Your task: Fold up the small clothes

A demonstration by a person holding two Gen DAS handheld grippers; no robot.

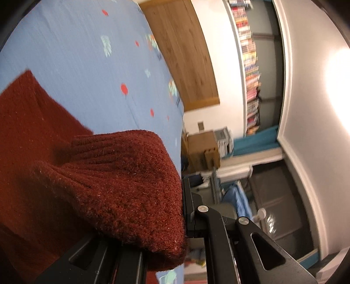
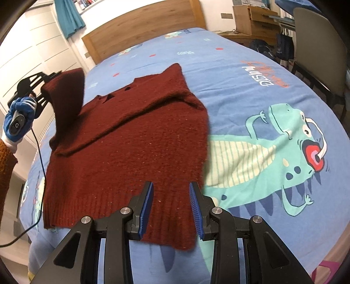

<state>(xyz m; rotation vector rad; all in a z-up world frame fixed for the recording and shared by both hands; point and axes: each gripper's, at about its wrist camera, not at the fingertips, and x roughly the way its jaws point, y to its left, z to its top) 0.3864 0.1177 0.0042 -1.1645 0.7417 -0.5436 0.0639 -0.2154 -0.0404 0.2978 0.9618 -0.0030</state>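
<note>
A bed [image 2: 240, 91] fills the room's middle, covered by a blue sheet printed with a large teal dinosaur [image 2: 284, 157], red dots and small leaf shapes. A wooden headboard [image 2: 140, 28] stands at its far end against a white wall, with a teal curtain [image 2: 67, 17] to its left. To the right are a wooden desk [image 2: 251, 19] and a beige chair [image 2: 317, 48]. The left wrist view adds a tall shelf of books [image 1: 249, 65].

The dark red knitted sweater [image 2: 135, 139] lies on the bed, its long axis running from the ribbed hem nearest the right gripper up to the collar, which points toward the headboard. One sleeve lies folded across the chest.

The left gripper [image 2: 47, 84], held in a blue-gloved hand [image 2: 18, 118], has its jaws closed on the other sleeve [image 1: 131, 185], lifting it above the bed at the sweater's left side. The right gripper [image 2: 170, 207] hovers over the hem, its jaws wide open with blue pads [image 2: 146, 209] on either side of the ribbing, holding nothing.
</note>
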